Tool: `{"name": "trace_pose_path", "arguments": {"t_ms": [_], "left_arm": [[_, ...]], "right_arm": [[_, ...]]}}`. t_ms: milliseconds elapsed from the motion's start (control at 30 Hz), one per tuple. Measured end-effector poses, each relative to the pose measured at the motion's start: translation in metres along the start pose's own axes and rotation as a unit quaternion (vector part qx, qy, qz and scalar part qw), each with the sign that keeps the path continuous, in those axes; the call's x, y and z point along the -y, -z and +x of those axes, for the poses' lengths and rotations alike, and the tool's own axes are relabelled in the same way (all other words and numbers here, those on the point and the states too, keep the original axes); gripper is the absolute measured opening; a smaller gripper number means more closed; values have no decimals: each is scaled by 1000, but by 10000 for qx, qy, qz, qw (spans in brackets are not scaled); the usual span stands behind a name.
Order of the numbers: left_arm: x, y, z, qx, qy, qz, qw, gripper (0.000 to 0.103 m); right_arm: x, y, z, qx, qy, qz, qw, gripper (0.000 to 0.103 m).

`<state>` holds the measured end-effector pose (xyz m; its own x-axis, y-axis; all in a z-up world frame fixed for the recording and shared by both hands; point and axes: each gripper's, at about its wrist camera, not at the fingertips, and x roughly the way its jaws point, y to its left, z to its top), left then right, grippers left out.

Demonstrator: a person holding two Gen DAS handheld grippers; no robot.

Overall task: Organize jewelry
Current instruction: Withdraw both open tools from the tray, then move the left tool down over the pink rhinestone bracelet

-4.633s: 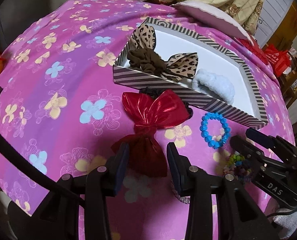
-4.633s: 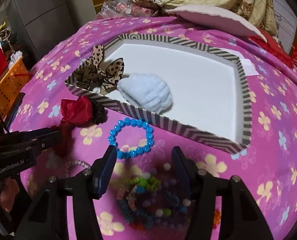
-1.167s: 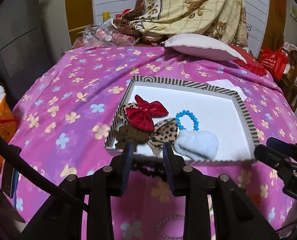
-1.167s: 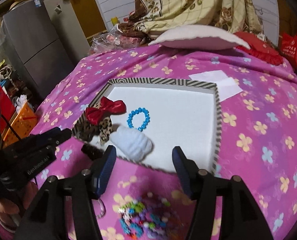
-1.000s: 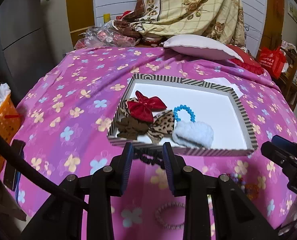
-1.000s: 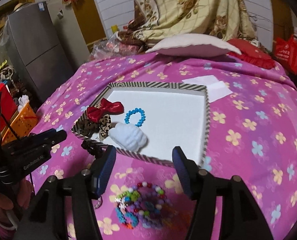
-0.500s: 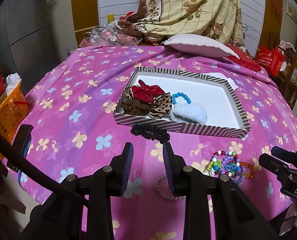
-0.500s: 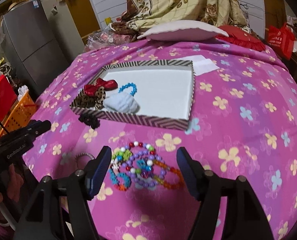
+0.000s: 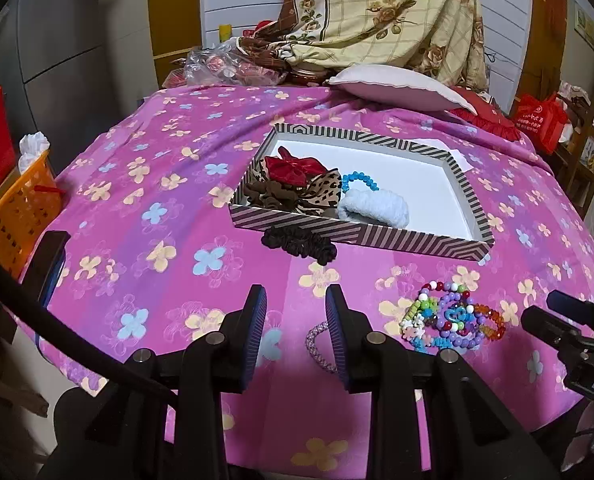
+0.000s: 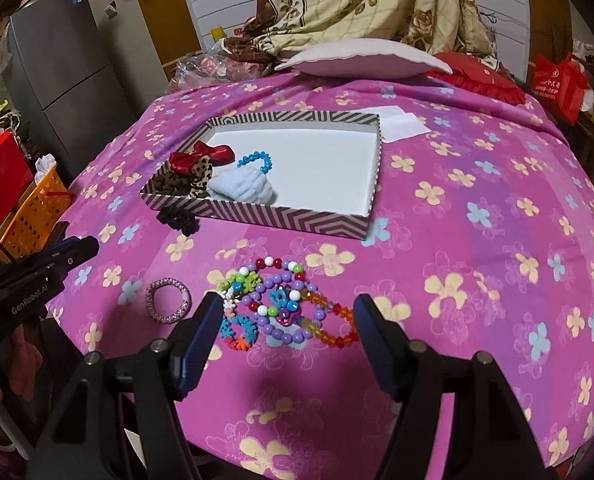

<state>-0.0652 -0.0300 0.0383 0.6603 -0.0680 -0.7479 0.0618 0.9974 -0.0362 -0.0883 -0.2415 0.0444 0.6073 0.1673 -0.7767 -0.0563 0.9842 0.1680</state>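
left gripper (image 9: 295, 314) and right gripper (image 10: 287, 320), both empty with jaws parted, the right pair wider, above the near edge of a pink flowered cloth (image 10: 477, 248). striped tray (image 10: 281, 216) at centre, its near-left corner holding a red bow (image 10: 201, 157), a leopard-print bow (image 9: 323, 196), a brown scrunchie (image 9: 271, 196), a blue bead bracelet (image 10: 255, 160) and a pale blue scrunchie (image 10: 243, 190). black scrunchie (image 9: 299, 242) on the cloth, touching the tray's near wall. heap of mixed bead bracelets (image 10: 285, 304) on the cloth just beyond the right fingertips; pink beaded bangle (image 10: 167, 300) to its left, apart, partly hidden by the left gripper's right finger (image 9: 339, 332).
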Motion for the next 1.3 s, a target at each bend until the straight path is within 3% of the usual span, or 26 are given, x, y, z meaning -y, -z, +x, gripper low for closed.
{"name": "trace_pose_path", "arguments": {"t_ms": [867, 1133, 1300], "left_arm": [[-12, 8, 12, -285, 130, -197, 9993, 43], [-23, 13, 21, -558, 499, -399, 9964, 43], [-28, 19, 35, -871, 828, -574, 9911, 43]], "right_arm": [[7, 14, 18, -435, 19, 40, 9990, 71], [6, 16, 21, -470, 103, -207, 9986, 71], [11, 2, 27, -392, 20, -201, 9990, 59]]}}
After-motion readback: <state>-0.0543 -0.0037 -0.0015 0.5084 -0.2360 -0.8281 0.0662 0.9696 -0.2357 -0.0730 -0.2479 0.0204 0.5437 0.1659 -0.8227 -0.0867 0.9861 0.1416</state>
